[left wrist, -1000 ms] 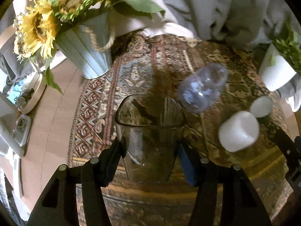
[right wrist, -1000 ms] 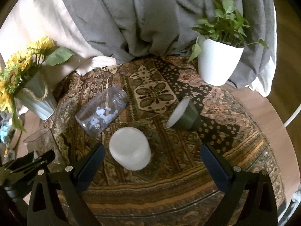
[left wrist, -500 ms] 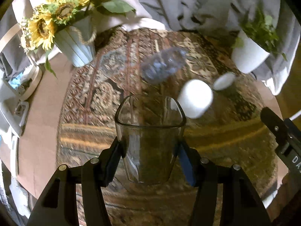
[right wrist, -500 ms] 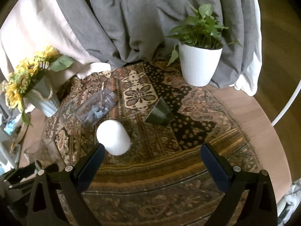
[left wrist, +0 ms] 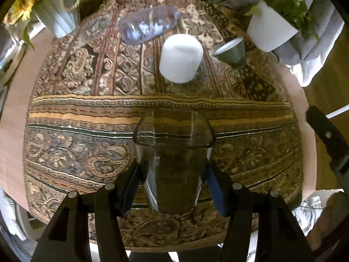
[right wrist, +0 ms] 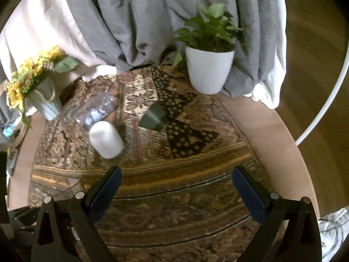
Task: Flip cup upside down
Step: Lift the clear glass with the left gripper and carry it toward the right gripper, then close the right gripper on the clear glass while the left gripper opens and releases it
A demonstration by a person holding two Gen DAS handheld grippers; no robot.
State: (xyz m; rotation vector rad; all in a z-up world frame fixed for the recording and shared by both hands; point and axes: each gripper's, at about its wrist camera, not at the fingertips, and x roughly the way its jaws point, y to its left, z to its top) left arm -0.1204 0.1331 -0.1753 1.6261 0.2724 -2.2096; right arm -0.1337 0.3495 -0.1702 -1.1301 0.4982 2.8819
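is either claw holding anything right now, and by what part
The left claw grips the clear glass cup by its lower side walls, mouth pointing away. The right claw is open and holds nothing.

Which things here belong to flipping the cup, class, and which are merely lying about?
Job in hand:
- clear glass cup, gripped in the left gripper

Lying about:
- white cup, on its side
- green cup, on its side
- plastic bottle
- potted plant
- sunflower vase
- right gripper, open, holding nothing
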